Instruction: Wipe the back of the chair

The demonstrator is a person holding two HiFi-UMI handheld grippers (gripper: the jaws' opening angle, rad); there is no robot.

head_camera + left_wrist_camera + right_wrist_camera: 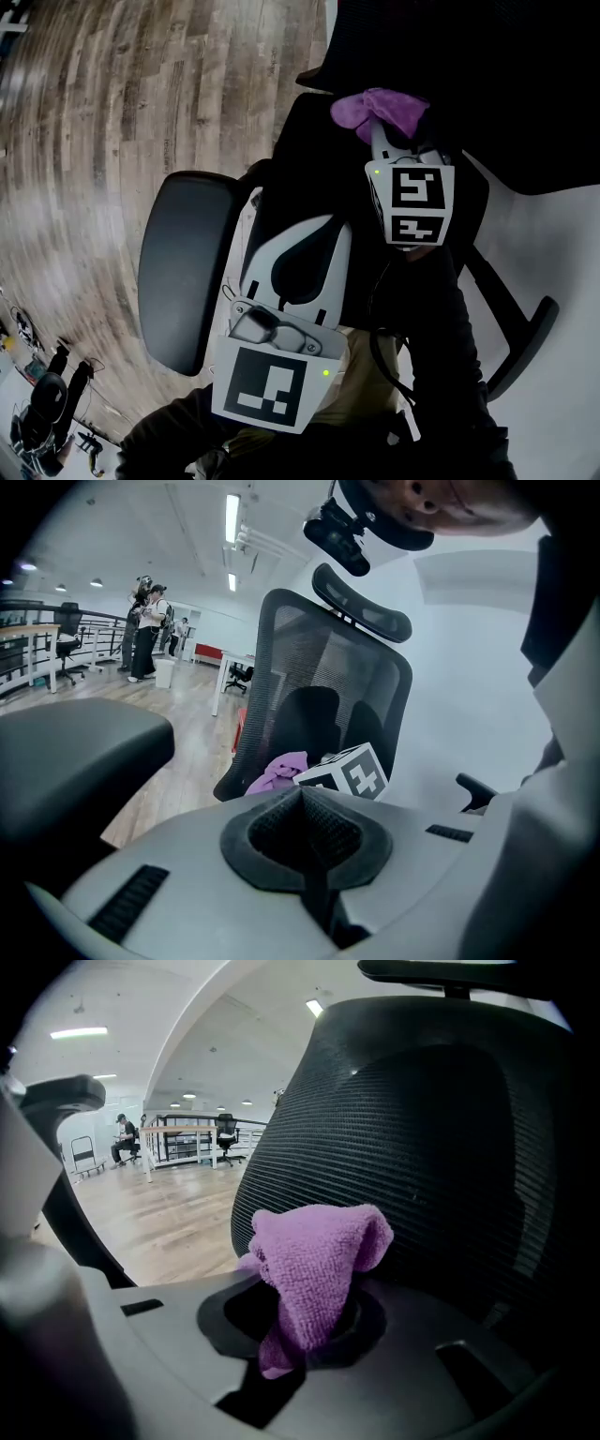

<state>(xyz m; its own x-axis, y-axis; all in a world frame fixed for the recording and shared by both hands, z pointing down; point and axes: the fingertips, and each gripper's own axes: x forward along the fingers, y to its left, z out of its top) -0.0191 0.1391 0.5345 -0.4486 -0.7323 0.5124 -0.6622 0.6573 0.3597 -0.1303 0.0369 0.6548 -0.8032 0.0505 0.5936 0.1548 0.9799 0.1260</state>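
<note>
The chair's black mesh back (422, 1129) fills the right gripper view and stands upright with its headrest (361, 611) in the left gripper view. My right gripper (300, 1321) is shut on a purple cloth (314, 1260), whose bunched end is right at the lower part of the mesh; I cannot tell if it touches. From above, the cloth (380, 111) shows beyond the right gripper (375, 131) against the dark chair back (469, 75). My left gripper (323, 225) is lower and to the left, shut with nothing in it (302, 794), pointing at the chair.
A black armrest pad (183, 267) lies close to the left of the left gripper, and another armrest (525, 337) reaches out at the right. Wood floor (112, 112) spreads to the left. People (145, 630), desks and a railing stand far off. A white wall (469, 667) rises behind the chair.
</note>
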